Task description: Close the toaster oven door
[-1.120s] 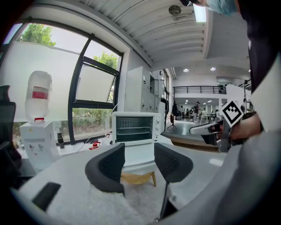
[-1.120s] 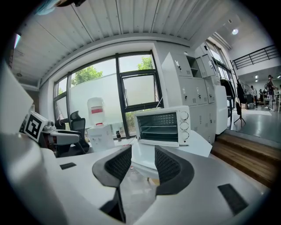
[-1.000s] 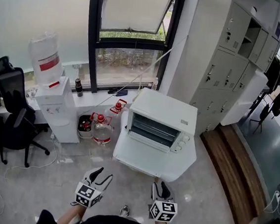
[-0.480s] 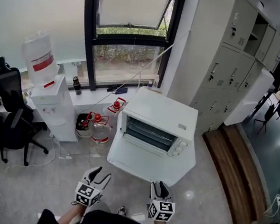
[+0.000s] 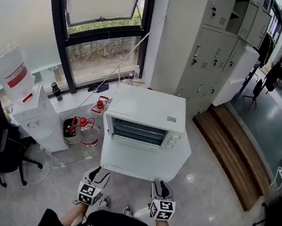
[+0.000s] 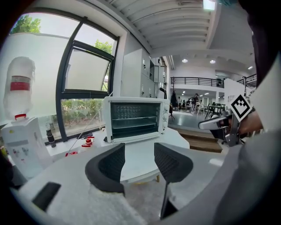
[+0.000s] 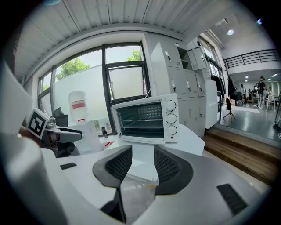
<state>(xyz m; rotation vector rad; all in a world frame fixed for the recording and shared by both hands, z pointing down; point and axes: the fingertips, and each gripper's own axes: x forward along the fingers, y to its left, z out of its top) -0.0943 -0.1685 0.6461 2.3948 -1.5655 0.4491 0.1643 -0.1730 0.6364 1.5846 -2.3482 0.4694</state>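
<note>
Toaster oven: We find the white toaster oven [image 5: 146, 108] on a white counter [image 5: 141, 163]. It sits toward the far side with its front turned to us, so the opening faces the way we would reach in.
Door: The door [image 5: 137, 141] appears to be dropped forward at the foot of the cavity and shows only as a pale strip. The bare racks [image 5: 136, 131] are in plain sight, so we judge the closing not yet begun.
Knobs: Three knobs [image 7: 171, 117] run in a column down the right of the front, beside the cavity and out of the door's swing.
Counter: Bare top lies in front of the oven, which leaves room to come in under the door's free edge.
Left claw: The left claw [image 5: 99, 172] hangs at the counter's near edge, well apart from the oven. Its jaws are spread with nothing between them, and through the gap we see only the counter and the oven.
Right claw: The right claw [image 5: 161, 186] is alongside it, likewise spread and empty, and points more toward the knob side.
Why so: We take it that both are held low and aimed at the front so either can get beneath the door and lift it shut. Spread jaws suit a push or a pinch on the handle, which is too small for us to make out.
Risk: A hard shove might slide the oven back on the smooth top.
Surroundings: A water dispenser [image 5: 35, 119] stands left of the counter by the window [image 5: 99, 55]. Red-capped jugs [image 5: 84, 131] sit on the floor between them, and grey lockers [image 5: 208, 47] are behind on the right.
</note>
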